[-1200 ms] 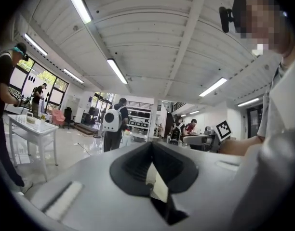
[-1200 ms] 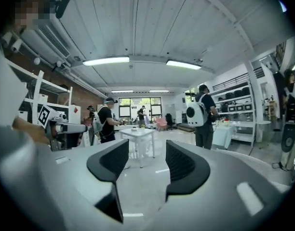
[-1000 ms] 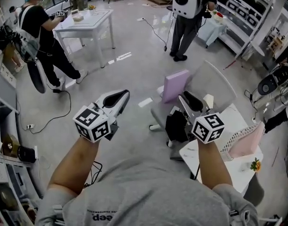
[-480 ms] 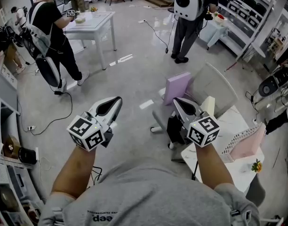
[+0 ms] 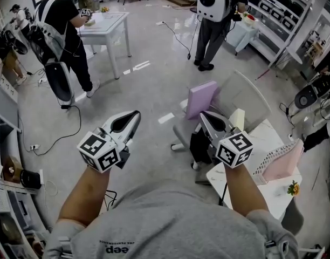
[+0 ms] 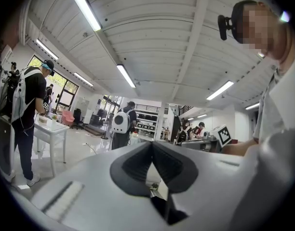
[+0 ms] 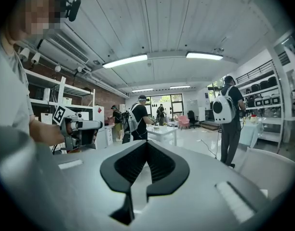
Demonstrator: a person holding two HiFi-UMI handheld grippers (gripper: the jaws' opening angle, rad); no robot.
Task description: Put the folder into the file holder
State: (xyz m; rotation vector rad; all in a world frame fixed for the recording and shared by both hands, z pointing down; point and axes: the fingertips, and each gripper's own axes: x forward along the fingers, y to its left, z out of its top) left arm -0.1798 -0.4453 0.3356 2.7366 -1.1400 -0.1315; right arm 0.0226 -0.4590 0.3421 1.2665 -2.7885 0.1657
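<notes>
Both grippers are held up in the air in front of the person, pointing out over the floor. In the head view my left gripper (image 5: 136,114) is shut with nothing in it, and its own view shows the tips (image 6: 152,143) meeting. My right gripper (image 5: 203,114) is likewise shut and empty, with its tips (image 7: 146,143) together. A pink folder (image 5: 284,162) leans inside a white mesh file holder (image 5: 266,158) on the white table (image 5: 262,135) at the lower right, to the right of my right gripper.
A white chair (image 5: 243,99) with a lilac pad (image 5: 201,98) stands ahead of my right gripper, and a black bag (image 5: 199,145) sits below it. Standing people (image 5: 62,26) and a white table (image 5: 103,23) are at the far left; another person (image 5: 213,15) stands further back. Cables cross the floor.
The right gripper's jaws have closed. The left gripper has dropped slightly and moved left. The person at the far left has stepped toward the white table.
</notes>
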